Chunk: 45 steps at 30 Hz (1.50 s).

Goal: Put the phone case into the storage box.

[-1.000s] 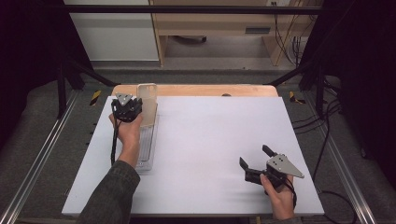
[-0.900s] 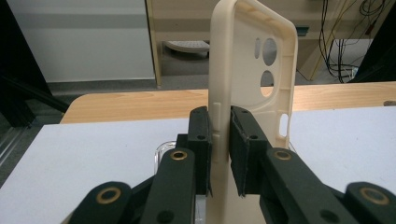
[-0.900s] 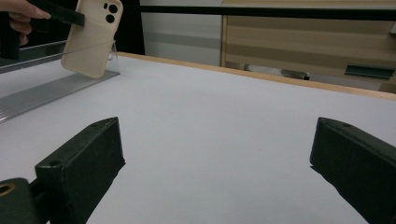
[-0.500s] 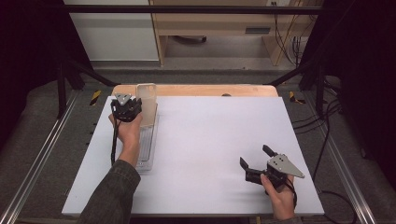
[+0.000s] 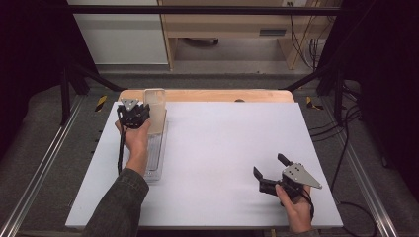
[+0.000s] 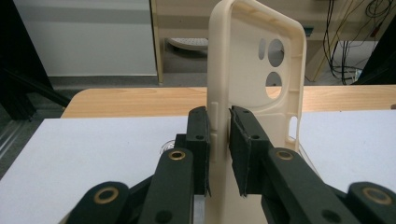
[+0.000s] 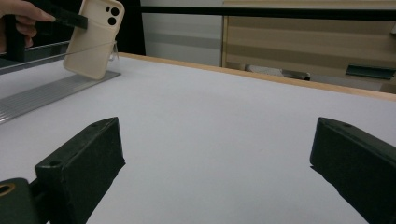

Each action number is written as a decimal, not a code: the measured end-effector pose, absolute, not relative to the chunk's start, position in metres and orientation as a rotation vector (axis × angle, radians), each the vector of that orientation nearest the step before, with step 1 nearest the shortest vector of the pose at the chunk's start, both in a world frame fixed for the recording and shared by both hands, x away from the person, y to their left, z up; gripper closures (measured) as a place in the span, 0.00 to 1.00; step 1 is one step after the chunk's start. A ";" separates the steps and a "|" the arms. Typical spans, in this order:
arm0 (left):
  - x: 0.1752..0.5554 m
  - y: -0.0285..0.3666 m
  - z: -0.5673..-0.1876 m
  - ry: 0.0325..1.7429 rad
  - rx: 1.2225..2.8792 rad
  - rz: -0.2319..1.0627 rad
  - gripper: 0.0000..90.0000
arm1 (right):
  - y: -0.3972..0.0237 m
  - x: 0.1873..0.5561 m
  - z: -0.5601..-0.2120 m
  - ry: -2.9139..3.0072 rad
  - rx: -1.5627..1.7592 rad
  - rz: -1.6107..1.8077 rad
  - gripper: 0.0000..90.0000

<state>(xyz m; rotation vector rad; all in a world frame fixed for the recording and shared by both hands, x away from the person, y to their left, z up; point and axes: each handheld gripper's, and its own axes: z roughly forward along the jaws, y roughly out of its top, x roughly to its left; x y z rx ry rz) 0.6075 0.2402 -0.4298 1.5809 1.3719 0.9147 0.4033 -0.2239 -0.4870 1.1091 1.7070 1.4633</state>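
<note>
Cream-coloured and rubbery-looking, the soft phone case (image 6: 254, 70) with three round camera cut-outs stands upright between the pads of the left gripper (image 6: 219, 140), which is clamped nearly fully closed on one of its long side edges, by the button ridge. From the high view the left gripper (image 5: 132, 112) sits at the far left of the white desk (image 5: 222, 148), with the case (image 5: 154, 111) held just over the far end of a long clear ribbed plastic tray (image 5: 154, 158) that lies along the desk's left side. The right gripper view shows the case (image 7: 93, 37) tilted, its lower end at or barely above the tray (image 7: 42, 95); whether it touches there I cannot tell.

The right gripper (image 5: 269, 170) rests near the front right corner of the desk, well apart from the case, its jaws spread wide with nothing between them.

As a judgement: the grasp is done, and the case is up off its flat side. What is left is either to carry it off the tray and lay it somewhere on the open desk, or to settle it into the tray and let go. The right gripper has no part in the work yet.
</note>
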 end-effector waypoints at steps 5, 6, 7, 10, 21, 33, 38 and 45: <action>0.608 0.240 -0.430 1.373 1.577 0.913 0.85 | -0.223 0.403 -0.487 1.710 1.110 1.464 0.03; 0.608 0.240 -0.430 1.370 1.575 0.908 0.85 | -0.223 0.403 -0.487 1.707 1.113 1.467 0.03; 0.608 0.240 -0.430 1.370 1.575 0.907 0.85 | -0.223 0.403 -0.487 1.705 1.110 1.468 0.03; 0.609 0.242 -0.430 1.380 1.572 0.896 0.85 | -0.222 0.403 -0.487 1.711 1.107 1.467 0.03; 0.610 0.241 -0.429 1.396 1.588 0.902 0.85 | -0.221 0.403 -0.487 1.713 1.106 1.475 0.03; 0.613 0.244 -0.429 1.437 1.589 0.893 0.84 | -0.223 0.403 -0.486 1.707 1.110 1.491 0.03; 0.614 0.244 -0.429 1.443 1.596 0.892 0.83 | -0.223 0.403 -0.486 1.707 1.111 1.492 0.03; 0.615 0.239 -0.425 1.439 1.618 0.893 0.83 | -0.224 0.403 -0.486 1.704 1.112 1.497 0.03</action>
